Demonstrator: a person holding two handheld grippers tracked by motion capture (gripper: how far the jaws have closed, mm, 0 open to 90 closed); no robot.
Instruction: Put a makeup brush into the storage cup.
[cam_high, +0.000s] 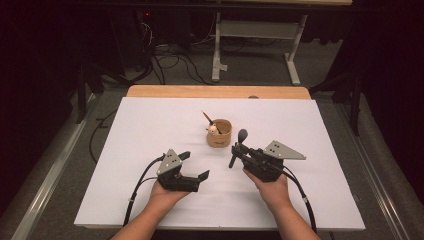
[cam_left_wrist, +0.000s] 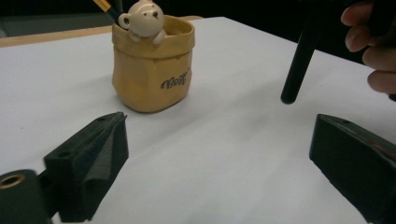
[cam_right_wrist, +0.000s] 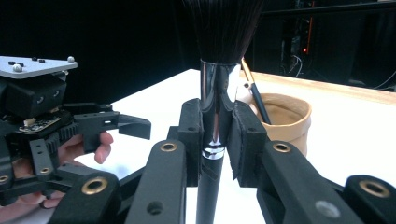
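Note:
A tan bag-shaped holder (cam_high: 219, 133) with a small bear figure (cam_left_wrist: 142, 18) and a thin brush in it stands mid-table. My right gripper (cam_high: 235, 150) is shut on a black makeup brush (cam_right_wrist: 215, 93), clamped at its shiny metal ferrule, bristles up and handle end (cam_left_wrist: 290, 95) hanging just above the sheet. My left gripper (cam_high: 194, 166) stands open at the front left with nothing between its jaws, aimed toward the holder (cam_left_wrist: 152, 70). In the right gripper view the left gripper (cam_right_wrist: 56, 121) sits to the left of the brush.
A white sheet (cam_high: 150, 125) covers the table, with a wooden edge (cam_high: 215, 91) at the back. Beyond it are a metal stand (cam_high: 255, 45) and cables on the dark floor. Cables trail from both grippers toward the front edge.

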